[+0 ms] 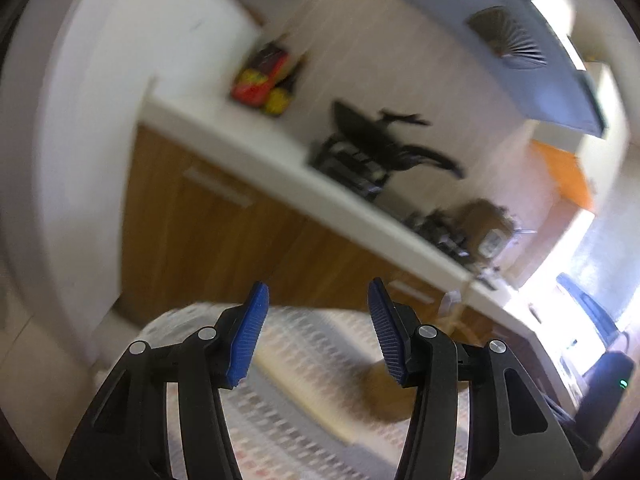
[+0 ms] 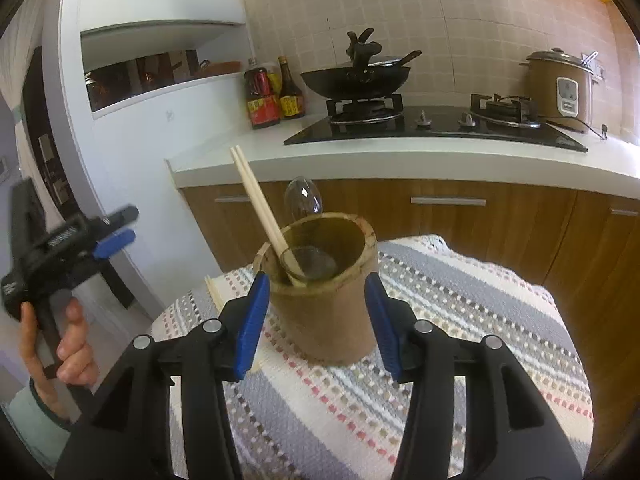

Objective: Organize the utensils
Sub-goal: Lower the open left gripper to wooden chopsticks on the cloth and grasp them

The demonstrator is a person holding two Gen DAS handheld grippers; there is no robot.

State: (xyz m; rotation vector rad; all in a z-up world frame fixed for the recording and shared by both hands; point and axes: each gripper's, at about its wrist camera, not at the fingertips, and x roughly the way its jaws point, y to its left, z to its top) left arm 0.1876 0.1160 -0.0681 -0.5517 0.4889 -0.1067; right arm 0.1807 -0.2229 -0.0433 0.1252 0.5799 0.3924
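A brown bamboo utensil holder (image 2: 326, 300) stands on a striped woven cloth (image 2: 440, 360). In it lean a pair of wooden chopsticks (image 2: 258, 204) and two clear spoons (image 2: 303, 200). More chopsticks (image 2: 214, 292) lie on the cloth left of the holder. My right gripper (image 2: 316, 316) is open, its blue pads on either side of the holder, apart from it. My left gripper (image 1: 318, 332) is open and empty, raised and tilted above the cloth; it also shows in the right wrist view (image 2: 116, 236), held off the table's left side. The left wrist view is blurred.
Behind the table runs a white counter (image 2: 400, 160) with wooden cabinets, a gas hob carrying a black wok (image 2: 356, 76), sauce bottles (image 2: 264, 96) and a rice cooker (image 2: 560, 88). A white wall with shelves (image 2: 152, 68) stands at the left.
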